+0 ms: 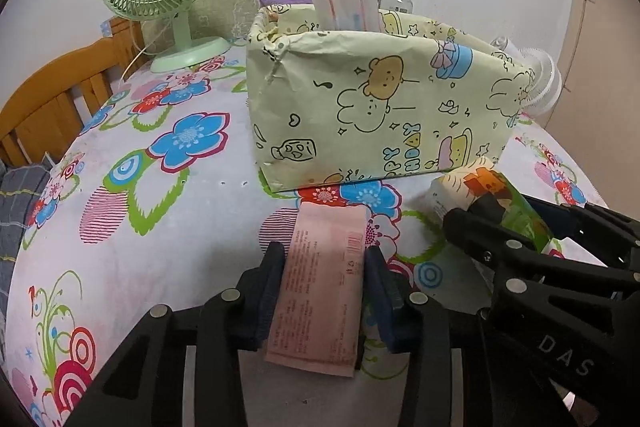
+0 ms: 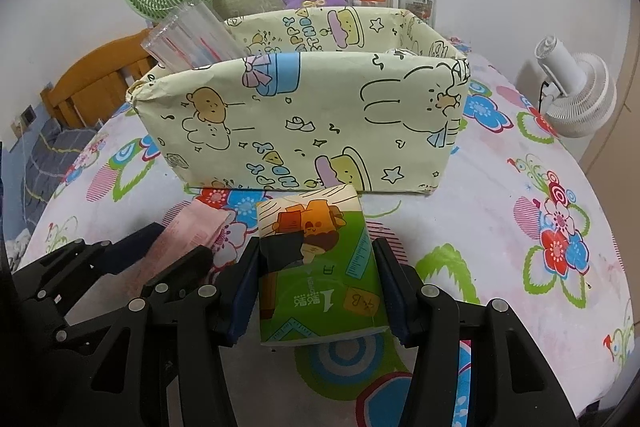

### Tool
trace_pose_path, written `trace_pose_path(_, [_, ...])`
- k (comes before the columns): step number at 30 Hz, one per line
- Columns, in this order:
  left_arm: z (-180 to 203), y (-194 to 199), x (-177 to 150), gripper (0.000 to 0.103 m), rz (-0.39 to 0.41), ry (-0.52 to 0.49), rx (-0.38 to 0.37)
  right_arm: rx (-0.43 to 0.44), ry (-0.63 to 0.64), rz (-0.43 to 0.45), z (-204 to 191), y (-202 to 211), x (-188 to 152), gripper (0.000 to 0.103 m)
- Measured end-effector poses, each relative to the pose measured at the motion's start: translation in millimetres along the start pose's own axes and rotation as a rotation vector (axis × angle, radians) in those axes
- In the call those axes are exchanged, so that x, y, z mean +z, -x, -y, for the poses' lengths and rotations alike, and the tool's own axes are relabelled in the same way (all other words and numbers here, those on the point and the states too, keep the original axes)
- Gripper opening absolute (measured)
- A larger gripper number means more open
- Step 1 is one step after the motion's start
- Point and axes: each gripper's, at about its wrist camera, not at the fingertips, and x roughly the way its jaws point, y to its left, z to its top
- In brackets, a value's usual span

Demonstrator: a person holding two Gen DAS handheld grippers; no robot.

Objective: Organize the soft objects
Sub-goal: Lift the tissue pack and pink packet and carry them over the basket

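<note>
Left hand-held gripper [image 1: 324, 291] pinches pink packet [image 1: 320, 291], right hand-held gripper [image 2: 316, 279] pinches green tissue pack [image 2: 320, 267]

Left claw [image 1: 325, 291] and right claw [image 2: 318, 281], black linkage arms, silver round rivets, navy pads, white "DAS" lettering

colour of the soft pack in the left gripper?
Pale pink soft pack, printed text; clearest in left wrist view.

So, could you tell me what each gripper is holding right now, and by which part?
The left gripper clamps the pink tissue pack across its long sides. The right gripper clamps the green tissue pack likewise, by its side faces.
</note>
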Motion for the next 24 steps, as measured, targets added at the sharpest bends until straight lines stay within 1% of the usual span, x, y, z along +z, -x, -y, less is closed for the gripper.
trace_pose_path(10, [6,3,-2,0.040,0.004,0.016,0.032,-0.001,-0.016,0.007,5,9,-5,0.057])
trace_pose_path(18, [20,11,-2,0.040,0.007,-0.009,0.013,0.002,-0.034,0.023,13,20,-8,0.057])
trace_pose_path(21, [24,13,0,0.040,-0.013,-0.006,-0.009,0.003,-0.040,0.028,16,25,-8,0.057])
trace_pose_path(24, [29,18,0,0.040,-0.004,-0.016,-0.004,0.000,-0.039,0.034,19,30,-8,0.057])
